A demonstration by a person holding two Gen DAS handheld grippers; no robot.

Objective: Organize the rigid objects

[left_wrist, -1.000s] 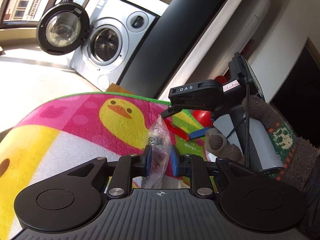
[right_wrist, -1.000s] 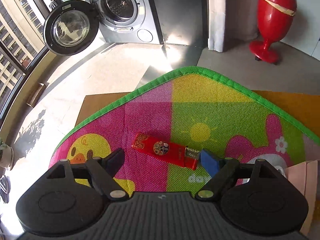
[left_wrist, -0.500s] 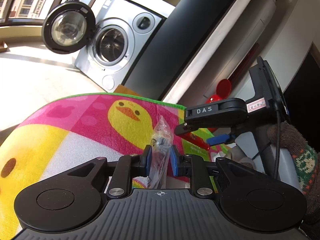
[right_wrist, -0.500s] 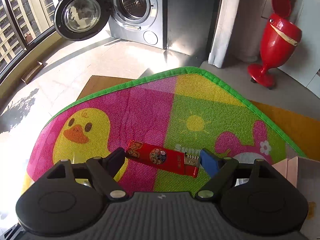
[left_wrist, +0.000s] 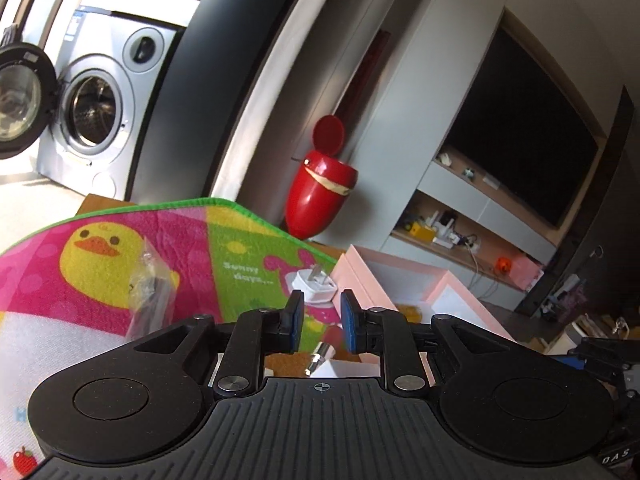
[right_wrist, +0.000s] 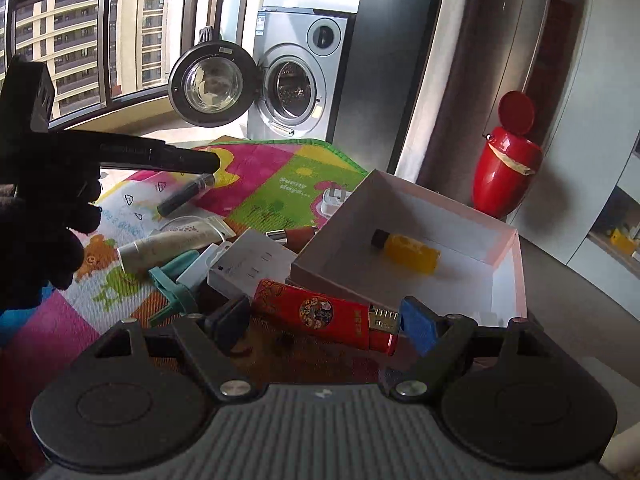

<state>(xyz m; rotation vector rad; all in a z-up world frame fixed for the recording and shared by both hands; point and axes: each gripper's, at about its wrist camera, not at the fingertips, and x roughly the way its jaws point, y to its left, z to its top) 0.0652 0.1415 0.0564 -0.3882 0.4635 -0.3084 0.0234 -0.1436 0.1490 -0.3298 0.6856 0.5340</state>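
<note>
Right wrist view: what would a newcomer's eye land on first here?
The red lighter stands out, held lengthwise in the right tool, just in front of the pink box. Inside the box lies a yellow bottle. Behind it, a red bin stands on the floor.

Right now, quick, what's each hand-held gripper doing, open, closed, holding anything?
Left hand-held gripper: open, holding nothing.
Right hand-held gripper: closed lengthwise on the red lighter.
</note>
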